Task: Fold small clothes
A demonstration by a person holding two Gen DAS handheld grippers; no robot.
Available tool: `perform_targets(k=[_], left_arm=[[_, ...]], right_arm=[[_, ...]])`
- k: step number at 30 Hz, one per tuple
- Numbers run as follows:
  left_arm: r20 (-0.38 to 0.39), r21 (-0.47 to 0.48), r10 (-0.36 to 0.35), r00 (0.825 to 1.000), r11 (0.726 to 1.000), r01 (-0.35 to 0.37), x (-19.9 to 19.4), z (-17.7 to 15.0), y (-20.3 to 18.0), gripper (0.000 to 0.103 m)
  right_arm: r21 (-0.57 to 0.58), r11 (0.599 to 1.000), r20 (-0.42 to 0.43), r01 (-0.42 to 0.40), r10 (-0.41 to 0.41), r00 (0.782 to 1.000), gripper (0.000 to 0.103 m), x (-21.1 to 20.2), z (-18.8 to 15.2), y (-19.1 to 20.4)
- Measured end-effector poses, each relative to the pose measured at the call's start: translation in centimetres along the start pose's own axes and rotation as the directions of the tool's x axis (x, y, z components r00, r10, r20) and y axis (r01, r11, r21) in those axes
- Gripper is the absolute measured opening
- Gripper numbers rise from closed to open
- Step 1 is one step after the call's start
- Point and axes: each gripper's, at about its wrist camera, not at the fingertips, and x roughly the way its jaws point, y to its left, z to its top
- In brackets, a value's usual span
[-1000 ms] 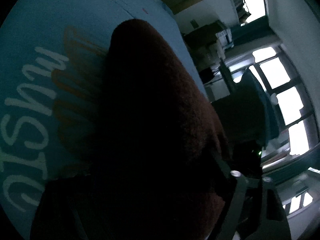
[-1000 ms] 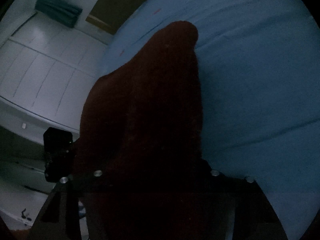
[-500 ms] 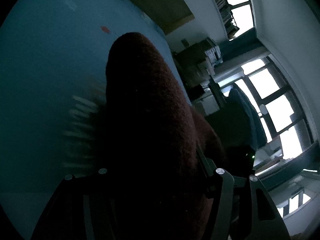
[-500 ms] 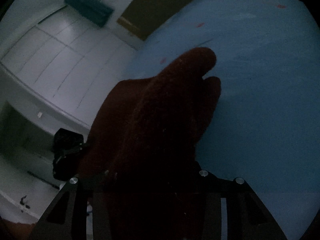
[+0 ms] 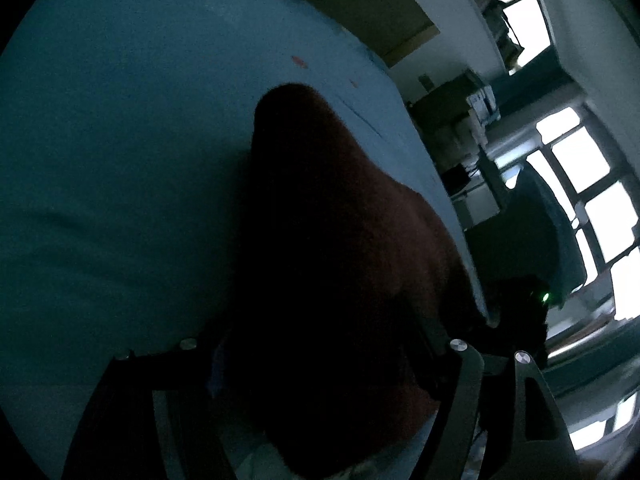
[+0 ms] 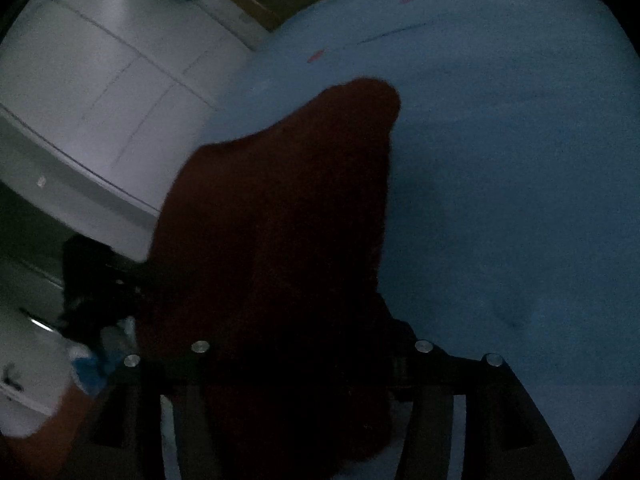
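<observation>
Pretty dark shots. In the left wrist view the left gripper (image 5: pixel 320 360) has dark red cloth (image 5: pixel 332 240) bunched between its jaws, filling the frame's middle over the blue sheet (image 5: pixel 120 140). Same for the right gripper (image 6: pixel 312 360): cloth (image 6: pixel 280 220) center, sheet (image 6: pixel 500 160) right. Both jaws have just been opening; grip unclear.

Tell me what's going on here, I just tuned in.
A person is folding a dark red garment over a blue sheet, one tool in each hand. The cloth drapes over both the left tool and the right tool, hiding the fingertips, so I cannot tell how firmly either grips. Both tools' jaws have just been opening, with the garment lying between them. The garment looks lifted, its edge hanging out over the sheet, so the fold seems under way, not finished.
</observation>
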Motion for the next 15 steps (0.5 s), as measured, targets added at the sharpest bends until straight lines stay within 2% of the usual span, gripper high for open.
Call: perform_targets(k=[2,4,8,10,12,15], left_arm=[[-0.007,0.045,0.033,0.999,0.998,-0.033,-0.4,-1.3,-0.6,0.067],[-0.011,0.098,0.097,0.995,0.991,-0.095,0.0,-3.0,-1.3,0.069],[0.030,0.160,0.232,0.972,0.959,-0.234,0.9,-5.3,-1.9,0.077],[0.040,0.156,0.251,0.967,0.955,-0.254,1.1,-5.8,-1.8,0.079],[0.054,0.169,0.278,0.959,0.944,-0.283,1.2,-6.5,-1.8,0.080],[0.057,0.151,0.289,0.956,0.944,-0.294,1.1,-6.9,-2.2,0.080]], right_arm=[[-0.025,0.999,0.005,0.037,-0.037,0.999,0.060,-0.8,-0.3,0.2],[-0.041,0.997,0.009,0.068,-0.068,0.998,0.061,-1.3,-0.5,0.4],[-0.048,0.992,0.020,0.115,-0.114,0.993,0.066,-0.6,-1.1,1.8],[-0.038,0.989,0.026,0.146,-0.145,0.989,0.070,1.2,0.0,3.2],[-0.001,0.989,0.035,0.145,-0.144,0.989,0.071,1.7,0.0,3.3],[0.034,0.987,0.046,0.160,-0.161,0.986,0.071,1.3,-0.6,3.6]])
